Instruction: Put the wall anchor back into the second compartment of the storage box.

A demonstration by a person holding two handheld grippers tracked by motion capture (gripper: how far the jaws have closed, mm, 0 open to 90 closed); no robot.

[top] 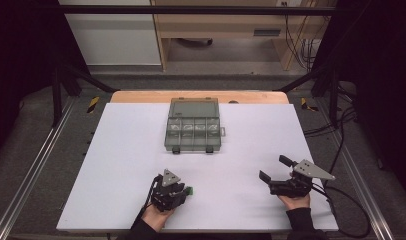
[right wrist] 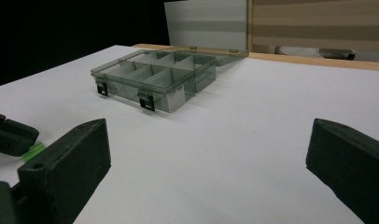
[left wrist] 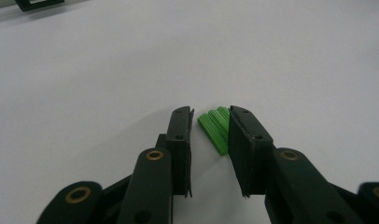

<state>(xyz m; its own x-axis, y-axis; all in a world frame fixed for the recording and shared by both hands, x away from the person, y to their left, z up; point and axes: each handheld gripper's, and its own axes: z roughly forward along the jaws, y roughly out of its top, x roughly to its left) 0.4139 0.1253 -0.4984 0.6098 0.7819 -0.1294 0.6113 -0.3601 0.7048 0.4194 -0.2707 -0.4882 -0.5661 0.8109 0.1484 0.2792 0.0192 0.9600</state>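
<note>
Left jaws: the left gripper (left wrist: 210, 135) stands with its two black jaws at a narrow gap; the green ribbed plugs (left wrist: 215, 129) lie between them on the table, against the right-hand jaw and a sliver clear of the left-hand one, so no firm pinch can be told.
Green plugs: a small bundle lying flat, its far end just past the jaw tips; in the high view it pokes out beside the left gripper (top: 183, 190) as a green speck (top: 190, 190).
Right jaws: the right gripper (right wrist: 208, 163) is spread wide, with bare table between the jaws; in the high view (top: 276, 169) it hangs above the sheet.
Beyond the jaws: the compartment box (top: 194, 131), smoky clear plastic, lid thrown back, stands well ahead of both grippers.
Surface: white table sheet (top: 121, 160), under everything.
</note>
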